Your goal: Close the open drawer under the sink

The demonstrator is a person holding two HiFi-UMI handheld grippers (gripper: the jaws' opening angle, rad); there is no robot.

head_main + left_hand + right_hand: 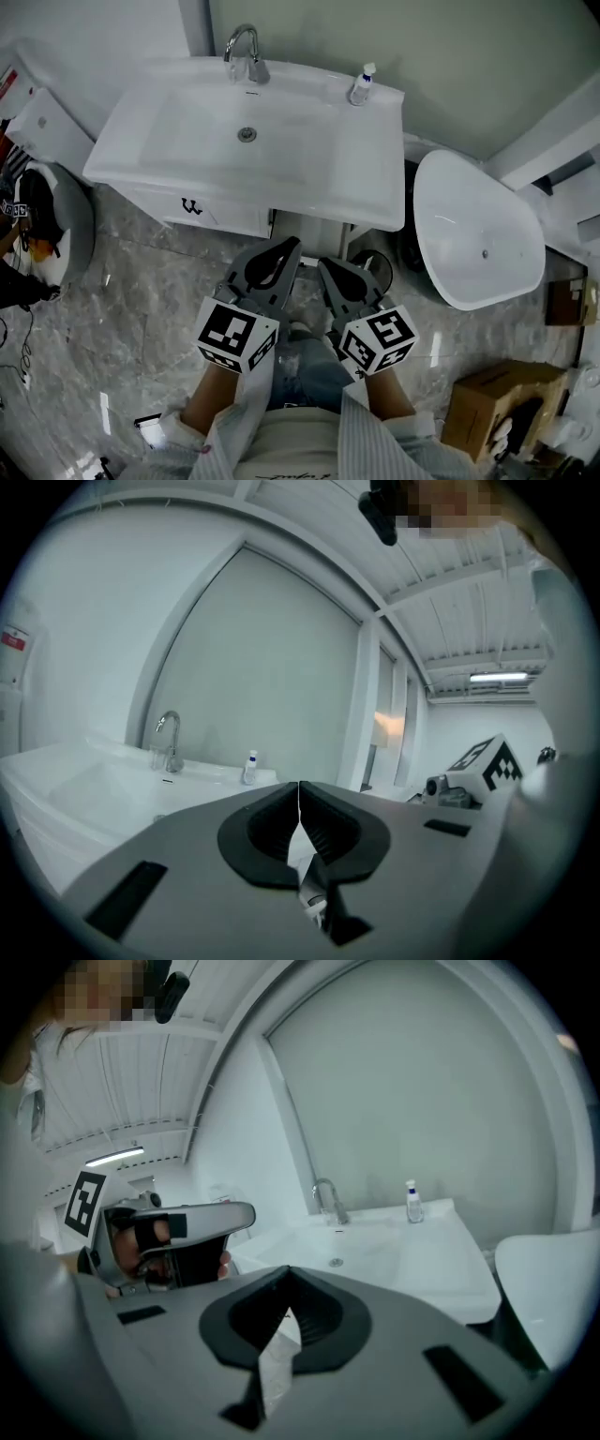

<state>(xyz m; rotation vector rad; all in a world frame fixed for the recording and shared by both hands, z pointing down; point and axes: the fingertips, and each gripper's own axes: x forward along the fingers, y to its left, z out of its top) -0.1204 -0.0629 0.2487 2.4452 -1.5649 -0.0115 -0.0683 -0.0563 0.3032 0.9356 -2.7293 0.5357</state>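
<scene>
The white sink (187, 159) stands against the far wall, with a chrome faucet (246, 52) at its back. Below its front rim shows the white drawer front (220, 214) with a small dark handle (192, 206); how far it stands out I cannot tell from above. My left gripper (285, 251) and right gripper (328, 270) hover side by side in front of the cabinet, apart from it. Both are shut with nothing between the jaws. The left gripper (299, 794) and the right gripper (286, 1283) point above the basin (394, 1251) in their own views, so the drawer is hidden there.
A soap bottle (361, 86) stands on the sink's back right corner. A white oval fixture (478, 230) sits to the right and a cardboard box (497, 403) lies near the right front. Dark gear and a person's arm (28, 244) are at the left. The floor is grey marble tile (141, 309).
</scene>
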